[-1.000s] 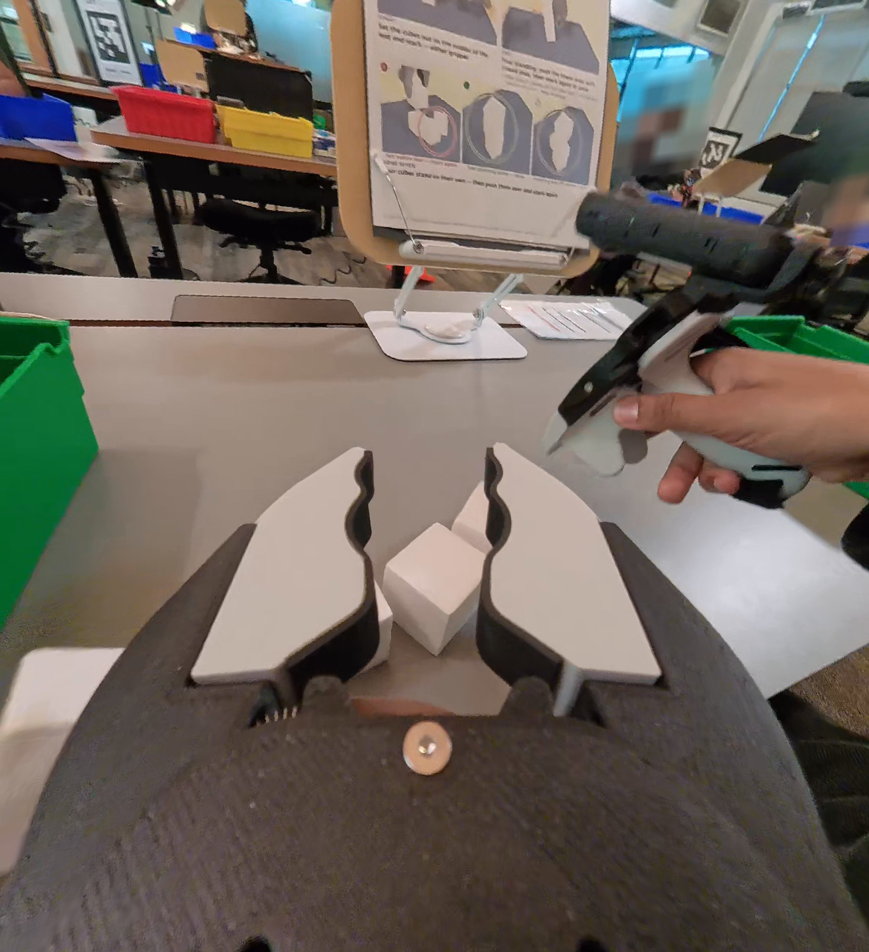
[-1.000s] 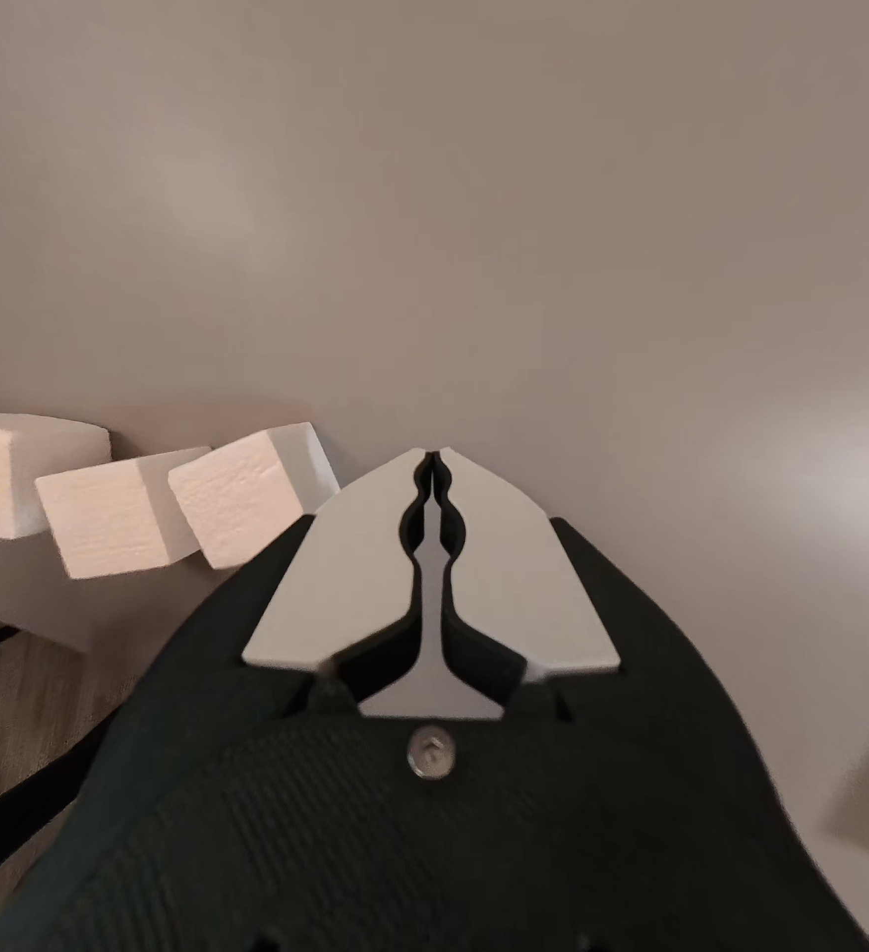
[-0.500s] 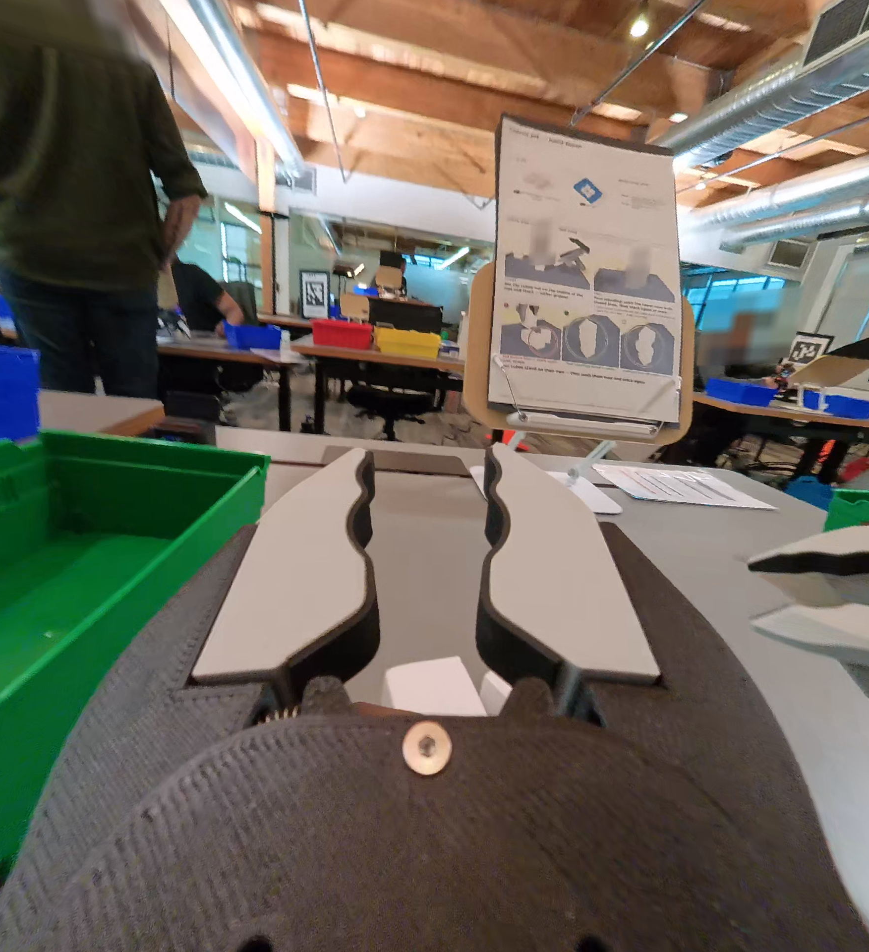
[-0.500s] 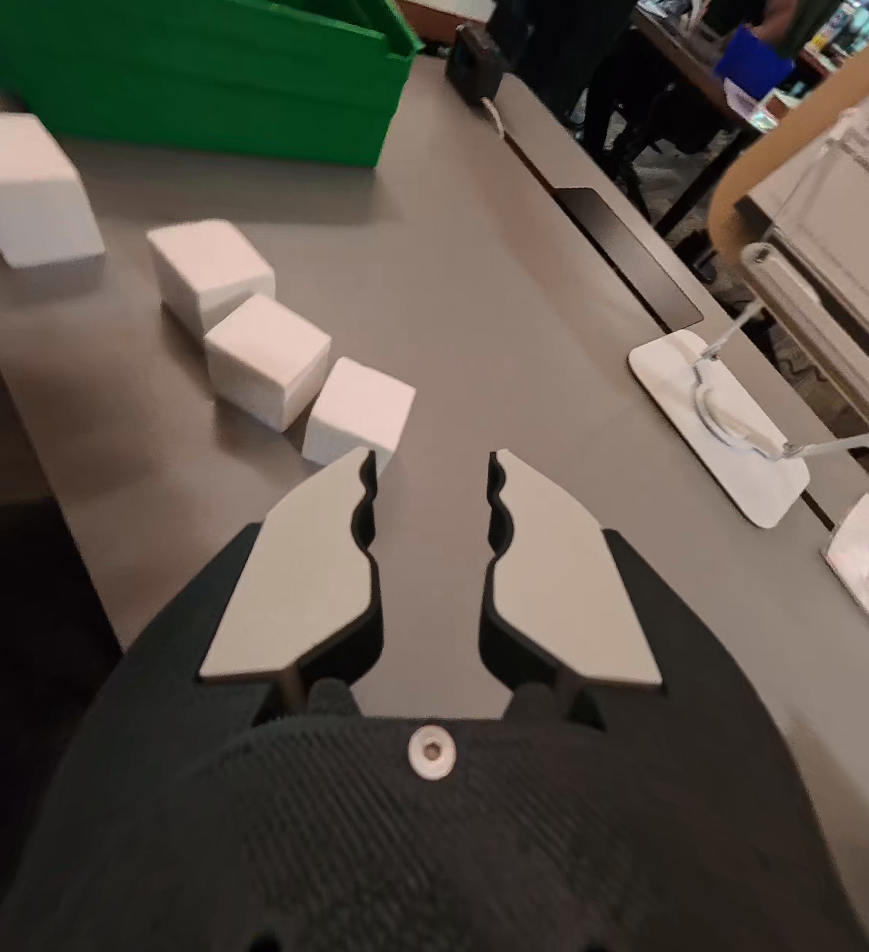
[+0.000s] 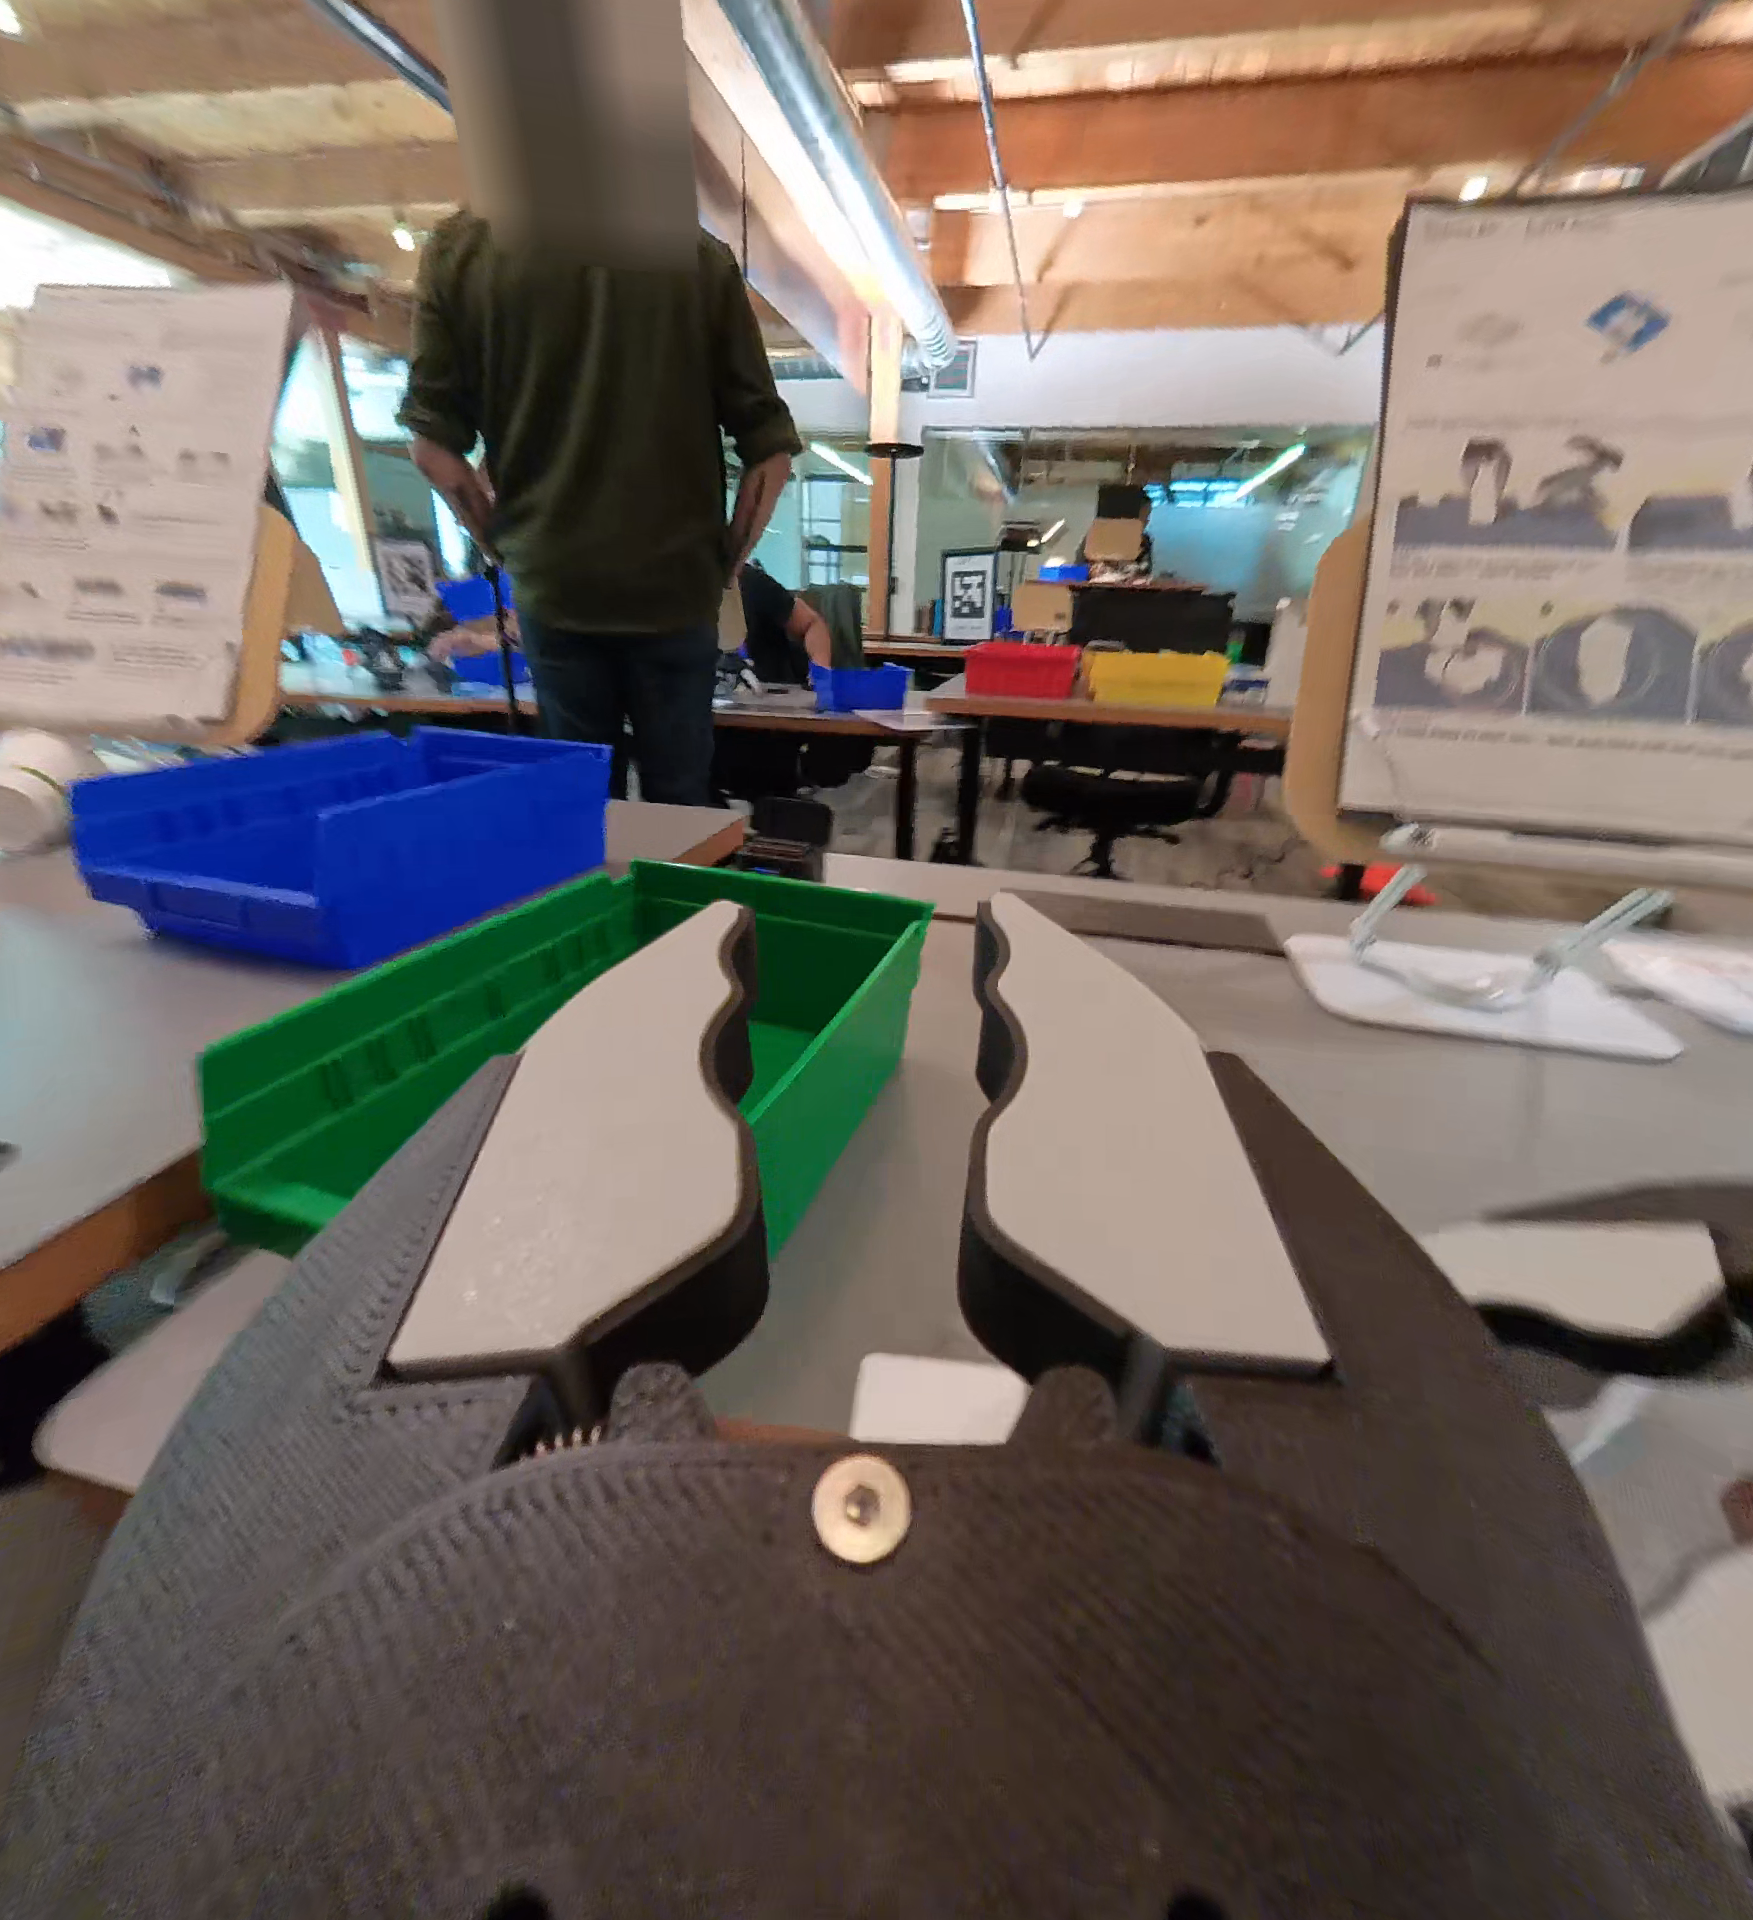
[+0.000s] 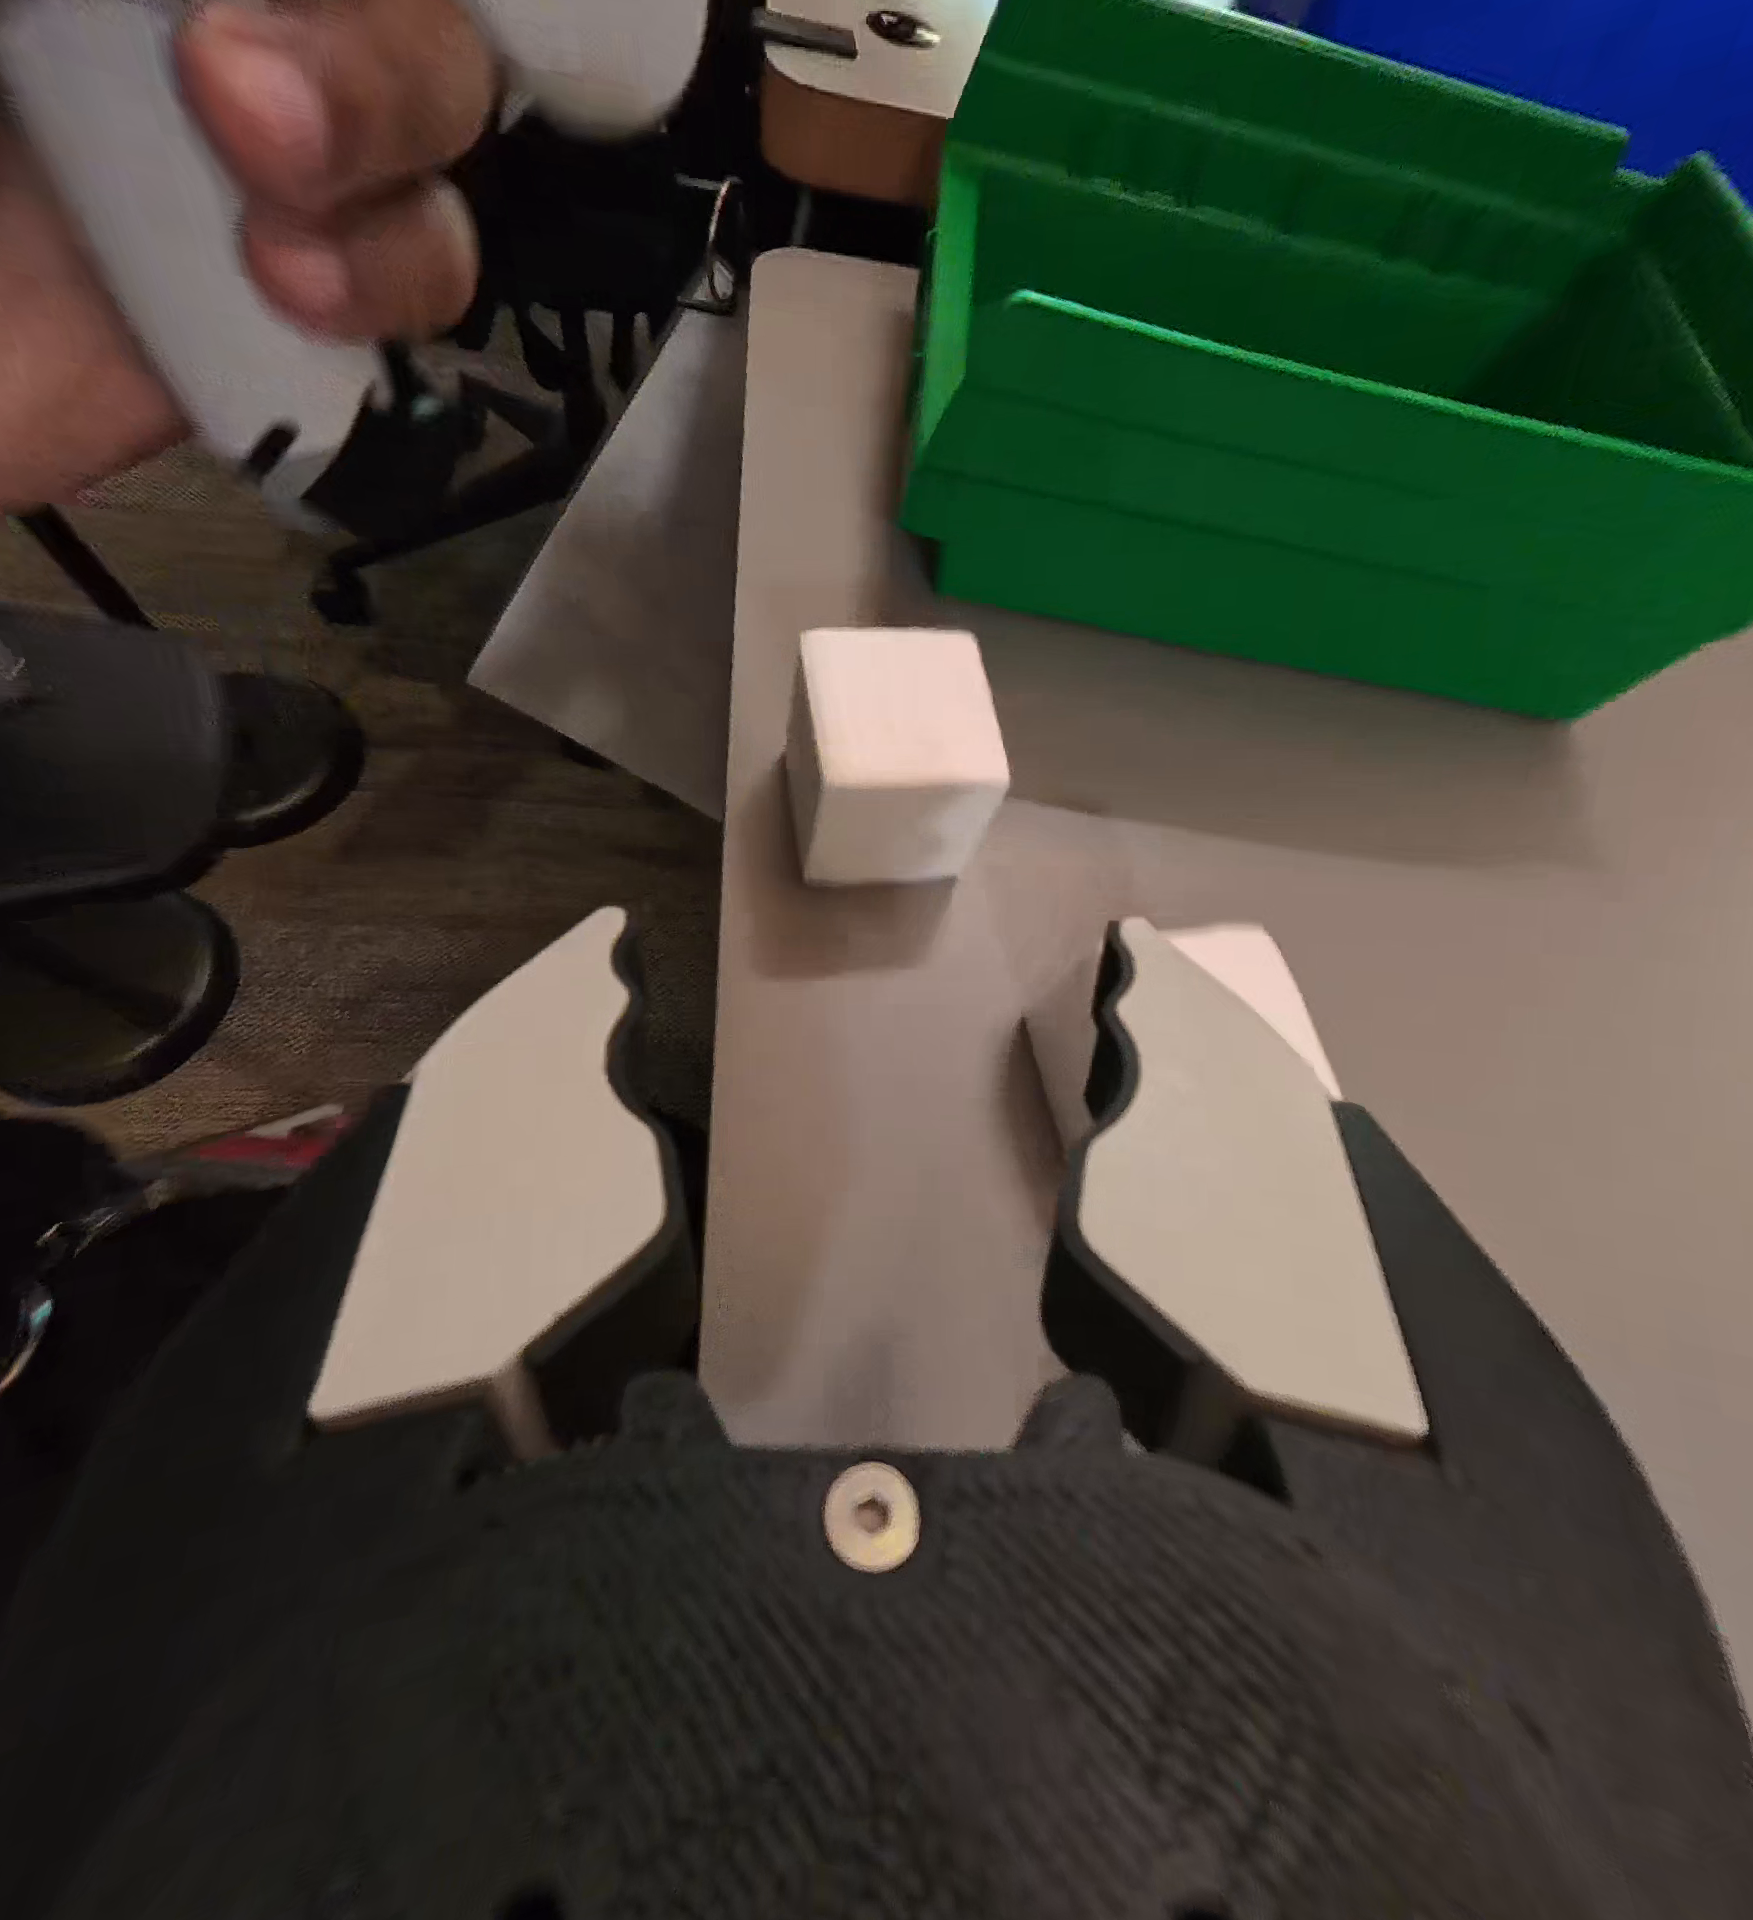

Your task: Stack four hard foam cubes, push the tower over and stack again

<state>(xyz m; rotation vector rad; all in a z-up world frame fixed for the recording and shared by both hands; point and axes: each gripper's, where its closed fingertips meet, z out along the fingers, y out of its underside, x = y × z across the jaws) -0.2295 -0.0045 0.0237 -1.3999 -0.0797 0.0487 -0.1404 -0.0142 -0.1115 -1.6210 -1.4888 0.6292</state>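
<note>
A long green plastic bin (image 6: 1371, 436) sits on the grey table (image 6: 1474, 987). Nearer, a white foam cube (image 6: 893, 769) lies just ahead of the wide-open, empty right gripper (image 6: 867, 935). The left gripper (image 5: 861, 914) gapes empty too.

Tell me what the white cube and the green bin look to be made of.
White cube: probably foam, with matte, faintly grainy faces and soft edges; blur leaves it uncertain. Green bin: moulded hard plastic, smooth with a slight sheen, ribbed walls.
</note>
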